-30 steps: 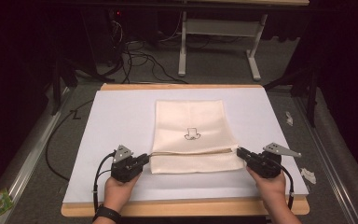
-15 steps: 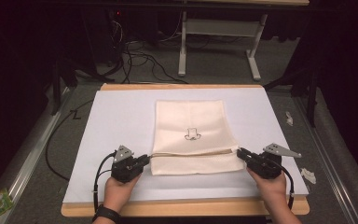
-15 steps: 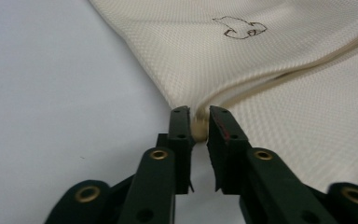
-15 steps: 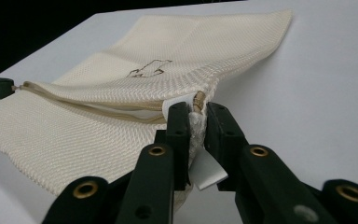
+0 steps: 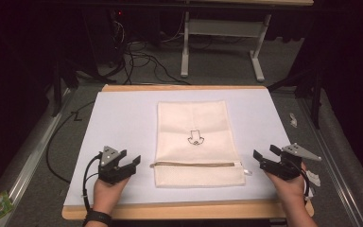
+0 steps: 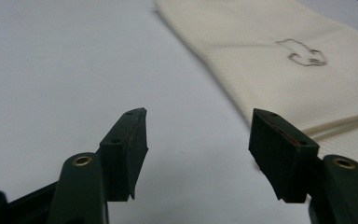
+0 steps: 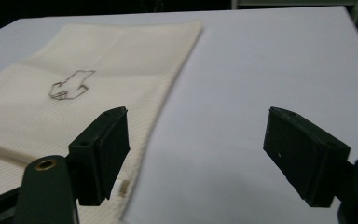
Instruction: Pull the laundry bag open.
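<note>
The cream zipper pouch (image 5: 196, 142) lies flat at the middle of the white table mat (image 5: 123, 118). A second ago both grippers pinched its near corners. Now the left gripper (image 5: 134, 163) and right gripper (image 5: 260, 158) have drawn back to either side of it, their jaws just opened and empty.

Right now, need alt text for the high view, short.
A cream cloth bag with a small drawn mark lies flat on a white table. A person's left gripper and right gripper, both open, sit just clear of the bag's sides; their jaws have just been opening.
</note>
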`<state>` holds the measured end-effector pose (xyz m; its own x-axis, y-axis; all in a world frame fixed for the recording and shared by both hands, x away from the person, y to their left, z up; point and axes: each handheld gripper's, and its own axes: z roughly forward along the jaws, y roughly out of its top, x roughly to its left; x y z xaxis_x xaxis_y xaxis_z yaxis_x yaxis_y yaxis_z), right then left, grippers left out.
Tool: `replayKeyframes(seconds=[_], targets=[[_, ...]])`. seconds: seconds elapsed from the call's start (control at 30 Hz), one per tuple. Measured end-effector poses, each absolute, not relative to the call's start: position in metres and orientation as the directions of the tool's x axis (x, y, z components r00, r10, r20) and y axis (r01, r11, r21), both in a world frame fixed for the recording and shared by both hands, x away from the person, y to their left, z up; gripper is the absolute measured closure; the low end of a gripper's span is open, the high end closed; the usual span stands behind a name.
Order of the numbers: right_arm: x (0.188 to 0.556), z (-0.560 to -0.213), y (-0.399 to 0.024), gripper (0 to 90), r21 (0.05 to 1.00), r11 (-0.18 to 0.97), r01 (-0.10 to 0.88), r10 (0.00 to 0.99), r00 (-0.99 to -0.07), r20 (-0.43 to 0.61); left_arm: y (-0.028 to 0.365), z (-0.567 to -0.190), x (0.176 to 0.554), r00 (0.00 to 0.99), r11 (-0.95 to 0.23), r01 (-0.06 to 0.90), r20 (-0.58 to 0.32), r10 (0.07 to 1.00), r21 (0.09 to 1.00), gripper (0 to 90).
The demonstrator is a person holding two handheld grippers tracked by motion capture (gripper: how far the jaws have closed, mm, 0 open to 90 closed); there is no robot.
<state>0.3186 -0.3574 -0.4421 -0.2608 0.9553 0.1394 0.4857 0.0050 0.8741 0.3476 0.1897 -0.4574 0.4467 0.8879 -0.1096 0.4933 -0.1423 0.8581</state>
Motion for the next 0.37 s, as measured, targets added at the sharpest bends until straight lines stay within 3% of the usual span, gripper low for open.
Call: replayKeyframes(seconds=[0.17,0.37], targets=[[0.321,-0.446,-0.373,22.0,0.868,-0.032,0.496,0.967,-0.203,0.151,0.223,-0.455,0.348,0.35,-0.05,0.501,-0.15,0.925,0.864,36.1],[0.322,-0.447,-0.374,23.0,0.865,-0.034,0.501,0.97,-0.193,0.15,0.236,-0.454,0.347,0.316,-0.015,0.5,-0.166,0.934,0.866,36.4]])
